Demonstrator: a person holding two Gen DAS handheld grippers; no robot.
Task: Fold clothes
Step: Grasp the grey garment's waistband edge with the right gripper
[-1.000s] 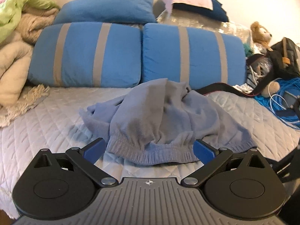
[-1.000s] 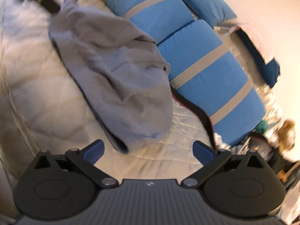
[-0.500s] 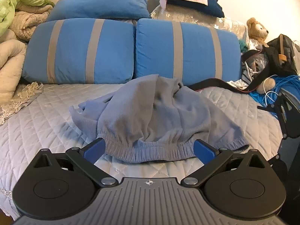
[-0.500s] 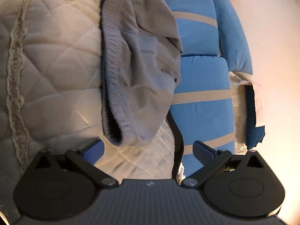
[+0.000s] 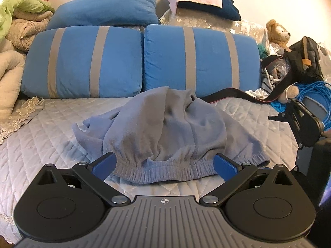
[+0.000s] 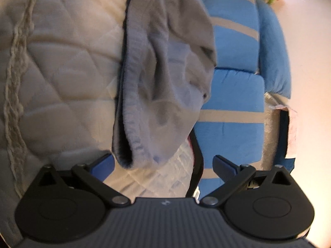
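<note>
A crumpled grey-blue fleece garment (image 5: 165,128) with an elastic waistband lies bunched on the quilted bed (image 5: 41,128). My left gripper (image 5: 164,164) is open just in front of the waistband, its blue fingertips (image 5: 103,164) level with the band's near edge. In the right wrist view, rolled sideways, the same garment (image 6: 165,72) hangs down the frame and its waistband corner (image 6: 128,157) sits just beyond my open right gripper (image 6: 163,164), near the left finger. The right gripper's body (image 5: 304,122) shows at the right edge of the left wrist view.
Two striped blue pillows (image 5: 140,57) and a plain blue one (image 5: 103,8) line the back. Folded blankets (image 5: 18,26) pile up at the left. A black strap (image 5: 231,95), a bag (image 5: 304,60), a teddy bear (image 5: 277,33) and blue cable (image 5: 316,95) crowd the right side.
The left gripper has edged closer to the waistband. The right gripper has rolled sideways and come in to the waistband's right corner. Both stayed open.
</note>
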